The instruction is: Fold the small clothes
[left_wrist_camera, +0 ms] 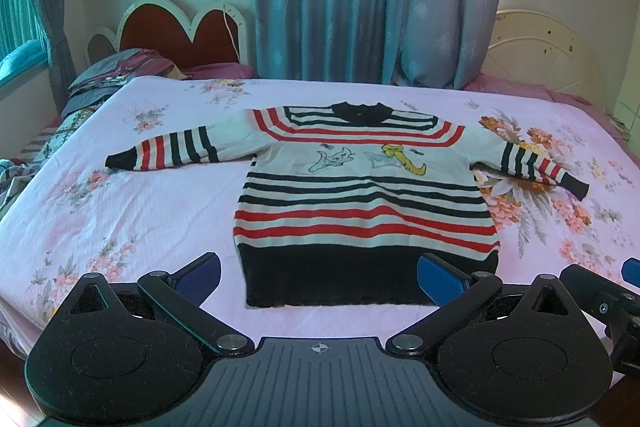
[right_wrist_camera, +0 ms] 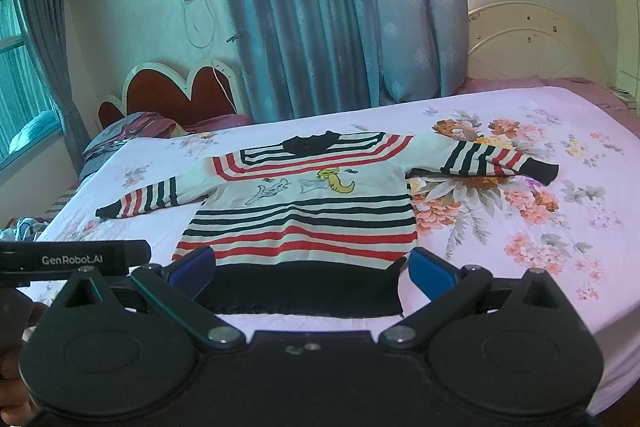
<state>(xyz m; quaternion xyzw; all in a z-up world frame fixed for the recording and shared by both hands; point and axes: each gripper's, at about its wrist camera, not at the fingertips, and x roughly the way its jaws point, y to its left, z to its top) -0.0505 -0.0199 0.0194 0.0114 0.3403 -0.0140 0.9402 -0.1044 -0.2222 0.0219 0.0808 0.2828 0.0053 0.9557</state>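
Both grippers, left [left_wrist_camera: 318,277] and right [right_wrist_camera: 310,267], hover at 6 o'clock with jaws wide, holding nothing. Sweater [left_wrist_camera: 360,195] lies flat on the bed [left_wrist_camera: 120,211], sleeves at 9 and 3. Soft, light knit; probably best pinched at a cuff or hem corner.

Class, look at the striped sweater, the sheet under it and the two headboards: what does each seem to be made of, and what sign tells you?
Striped sweater: knitted yarn, matte; ribbed black hem.
Floral sheet: thin woven cloth, probably cotton, smooth with soft creases.
Heart-shaped headboard: dark red panels, perhaps padded, in a pale painted frame.
Cream headboard: hard, painted, likely wood; chipped spots.
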